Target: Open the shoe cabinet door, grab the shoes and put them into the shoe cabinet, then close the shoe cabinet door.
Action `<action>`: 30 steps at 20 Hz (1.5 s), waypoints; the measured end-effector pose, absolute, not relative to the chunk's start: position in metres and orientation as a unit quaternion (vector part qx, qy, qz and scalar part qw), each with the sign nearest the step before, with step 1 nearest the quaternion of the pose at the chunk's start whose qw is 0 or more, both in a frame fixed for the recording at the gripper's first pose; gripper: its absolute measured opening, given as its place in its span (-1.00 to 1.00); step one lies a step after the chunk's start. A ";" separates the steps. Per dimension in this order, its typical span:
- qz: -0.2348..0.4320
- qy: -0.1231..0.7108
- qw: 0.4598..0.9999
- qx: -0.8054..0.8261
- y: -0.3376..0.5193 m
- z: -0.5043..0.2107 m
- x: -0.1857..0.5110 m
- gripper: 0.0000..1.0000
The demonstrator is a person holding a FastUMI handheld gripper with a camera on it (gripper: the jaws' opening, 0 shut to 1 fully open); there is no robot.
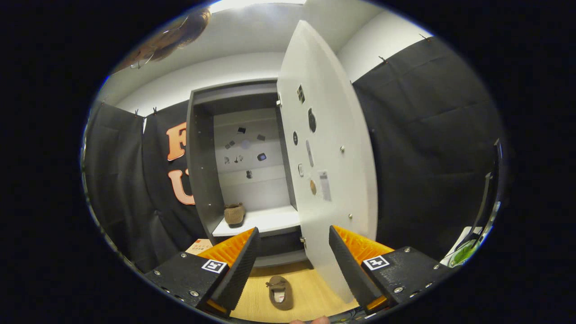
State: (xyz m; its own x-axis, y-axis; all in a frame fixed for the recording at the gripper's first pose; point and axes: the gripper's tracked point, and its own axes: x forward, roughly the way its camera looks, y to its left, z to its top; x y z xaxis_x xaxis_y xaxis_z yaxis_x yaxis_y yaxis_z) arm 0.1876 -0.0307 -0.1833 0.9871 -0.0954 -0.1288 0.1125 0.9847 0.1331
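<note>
Gripper (pixel 293 252) spread, holding nothing. Below, between its fingers, one brown shoe (pixel 280 292) lies on the wooden floor (pixel 310 292). Likely light, soft and pliable: grip across its side walls. The other shoe (pixel 234 213) sits on the cabinet shelf (pixel 270 221); door (pixel 328 180) open.

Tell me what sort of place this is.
Likely a staged recording booth, not a home: black cloth walls surround a lone shoe cabinet with its door open. One shoe sits inside, another lies on the floor between the open claw's fingers.
</note>
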 end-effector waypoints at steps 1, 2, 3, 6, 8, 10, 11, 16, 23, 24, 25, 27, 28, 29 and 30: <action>-0.051 0.062 0.994 0.075 -0.023 -0.192 0.195 0.89; -0.052 0.068 0.993 0.079 -0.015 -0.203 0.201 0.89; -0.055 0.075 0.992 0.080 -0.009 -0.218 0.206 0.89; -0.056 0.096 0.991 0.074 0.006 -0.262 0.219 0.89; -0.051 0.118 0.989 0.070 0.022 -0.298 0.226 0.90; -0.042 0.151 0.986 0.064 0.036 -0.339 0.231 0.90; -0.039 0.165 0.984 0.058 0.044 -0.359 0.233 0.90; -0.019 0.205 0.977 0.052 0.074 -0.436 0.248 0.91; 0.002 0.239 0.970 0.047 0.089 -0.511 0.268 0.89; 0.008 0.244 0.969 0.042 0.091 -0.518 0.270 0.89; 0.012 0.247 0.968 0.040 0.093 -0.527 0.270 0.89; 0.016 0.257 0.965 0.044 0.099 -0.543 0.271 0.86; 0.015 0.263 0.964 0.042 0.100 -0.551 0.272 0.81; 0.012 0.269 0.962 0.038 0.100 -0.559 0.273 0.78; 0.012 0.275 0.961 0.034 0.101 -0.566 0.273 0.75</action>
State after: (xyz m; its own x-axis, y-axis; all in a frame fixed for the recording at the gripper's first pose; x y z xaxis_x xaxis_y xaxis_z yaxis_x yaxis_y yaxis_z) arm 0.2731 0.1010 -0.5662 0.8480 0.0418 -0.5283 -0.0048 0.9974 0.0713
